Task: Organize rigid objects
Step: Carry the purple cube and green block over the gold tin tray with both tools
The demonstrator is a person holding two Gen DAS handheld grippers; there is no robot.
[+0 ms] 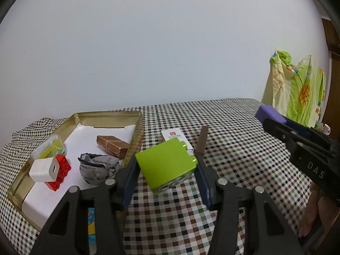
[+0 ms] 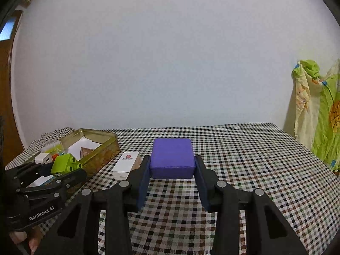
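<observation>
We hold a lime-green plastic building block clamped in the left gripper, above the checked tablecloth beside the gold metal tin. Our right gripper is closed on a purple rectangular block. We should clear the rim before lowering each.

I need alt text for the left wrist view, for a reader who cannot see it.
The left gripper holds a green toy brick above a checked tablecloth. On the left, a gold tin contains small objects; at right, the right gripper holds a purple block.
</observation>
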